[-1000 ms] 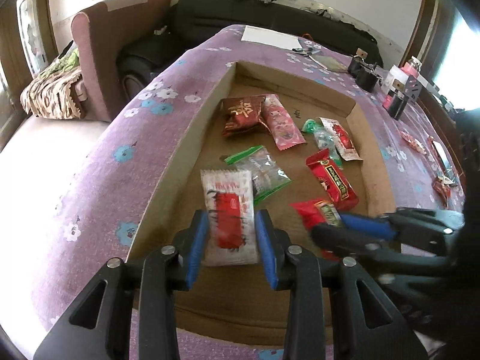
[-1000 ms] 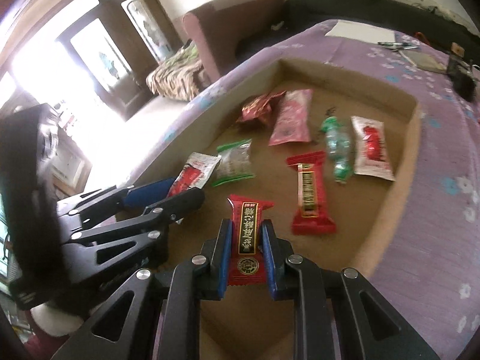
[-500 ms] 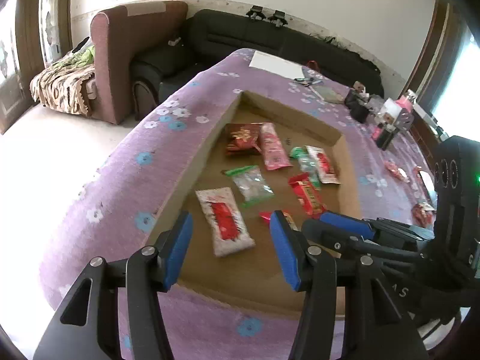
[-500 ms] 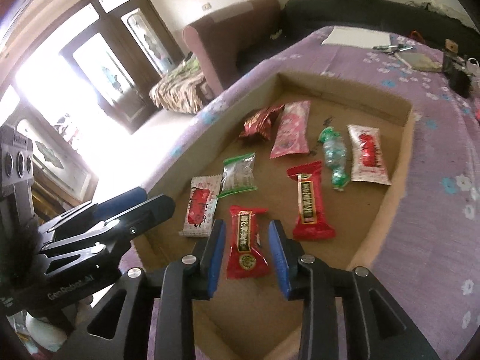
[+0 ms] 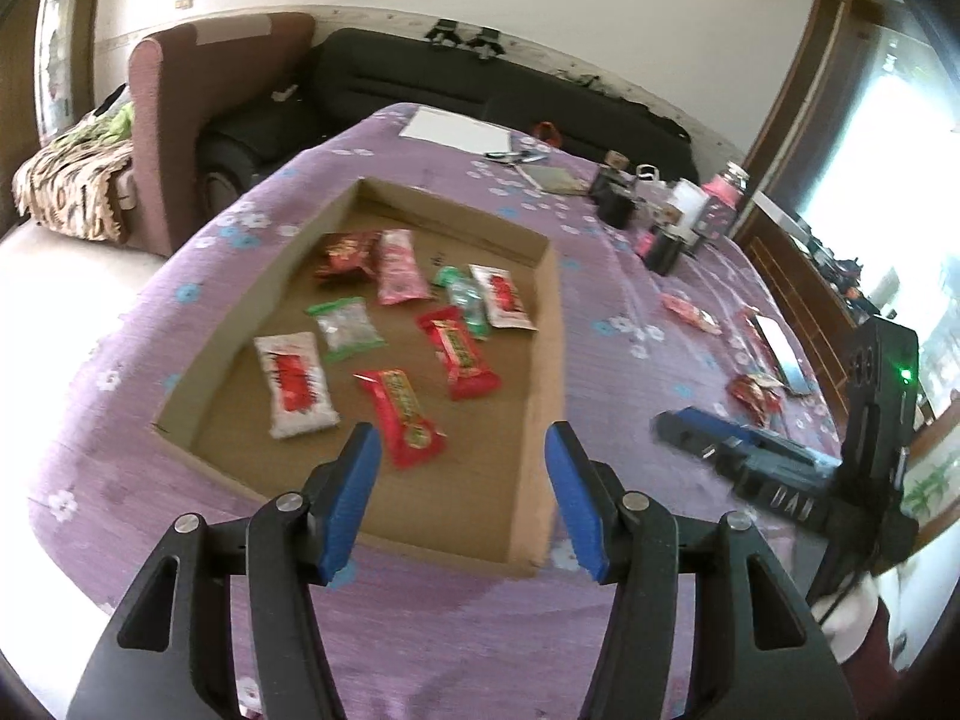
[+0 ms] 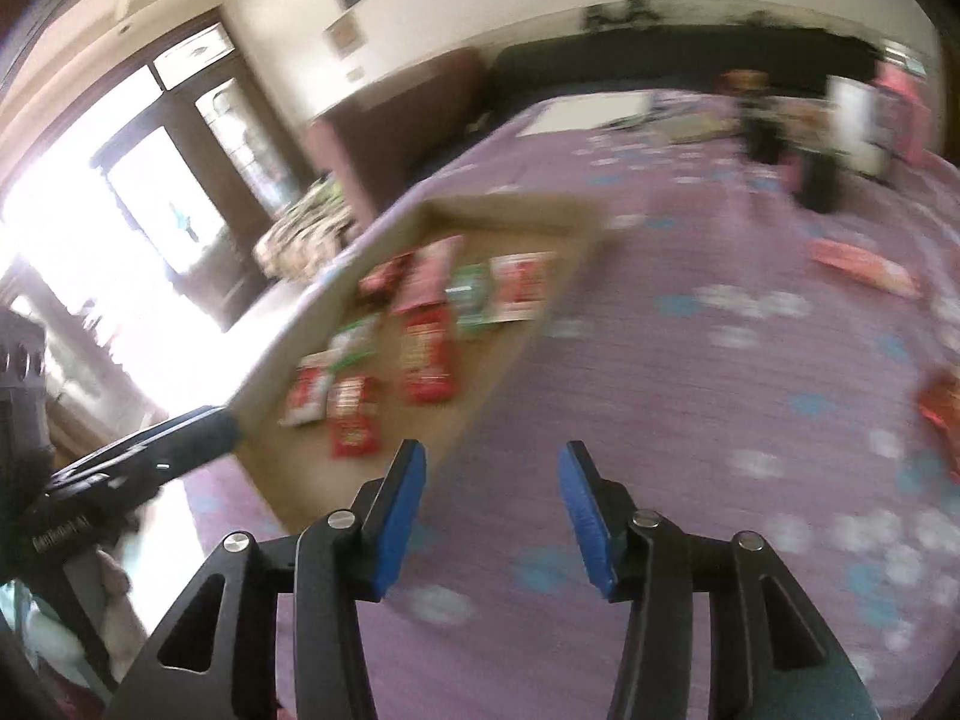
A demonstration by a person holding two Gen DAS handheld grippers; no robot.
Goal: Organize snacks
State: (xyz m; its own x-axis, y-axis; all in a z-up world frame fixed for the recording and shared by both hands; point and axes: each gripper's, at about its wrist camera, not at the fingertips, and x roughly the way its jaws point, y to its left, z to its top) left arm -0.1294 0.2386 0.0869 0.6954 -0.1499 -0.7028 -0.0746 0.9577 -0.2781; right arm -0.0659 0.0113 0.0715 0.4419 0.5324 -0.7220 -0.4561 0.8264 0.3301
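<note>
Right wrist view motion-blurred: snack packets (image 6: 420,324) unreadable; far clutter (image 6: 840,120) indistinct; red wrapper (image 6: 945,414) cut by edge.

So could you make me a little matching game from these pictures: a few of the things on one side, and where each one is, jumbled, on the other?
Things:
1. white packet with red print
2. white sheet of paper
3. cardboard tray
4. left gripper

Places:
A. on the purple floral cloth, snacks lying inside it
B. at the far end of the cloth, near the black sofa
C. in the tray's near left corner
D. above the tray's near edge, nothing between its blue pads

Pairs: 1-C, 2-B, 3-A, 4-D
</note>
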